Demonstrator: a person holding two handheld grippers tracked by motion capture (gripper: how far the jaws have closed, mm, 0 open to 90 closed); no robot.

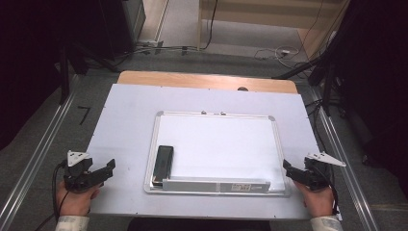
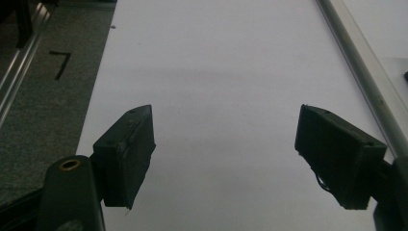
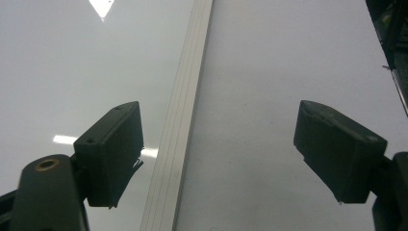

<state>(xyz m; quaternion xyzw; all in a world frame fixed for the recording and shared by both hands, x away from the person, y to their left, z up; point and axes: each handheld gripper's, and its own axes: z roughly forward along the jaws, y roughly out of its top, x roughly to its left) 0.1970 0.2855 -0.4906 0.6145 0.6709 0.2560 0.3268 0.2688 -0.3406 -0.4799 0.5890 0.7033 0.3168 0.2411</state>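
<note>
High view: a rectangular white whiteboard with a silver metal frame (image 1: 275,144) lies flat near the middle of the pale grey surface (image 1: 130,103), its long sides running left to right; a black rectangular eraser block (image 1: 163,164) lies on the board's near left corner, long axis pointing away from the person, its near end just beside a long silver-grey tray strip (image 1: 216,185) that runs along the board's near edge. The left gripper (image 1: 108,169), black with a grey three-cornered plate on top, is held in the person's left hand (image 1: 72,199) at the near left edge of the surface, well apart from the board; its fingers stand apart with nothing between them. The right gripper (image 1: 287,169), of the same build, is held in the right hand (image 1: 318,199) at the near right corner of the surface, just beside the board's right frame; its fingers also stand apart and hold nothing.

Left gripper view: two black fingers (image 2: 126,154) spread wide over bare pale surface; the board's silver frame runs along the upper right; a black mark like the figure 7 (image 2: 61,63) shows on the grey carpet floor (image 2: 43,110) at left.

Right gripper view: two black fingers (image 3: 109,153) spread wide; the board's silver frame rail runs between them, glossy white board to its left, matt surface to its right; neither finger touches the rail.
</note>
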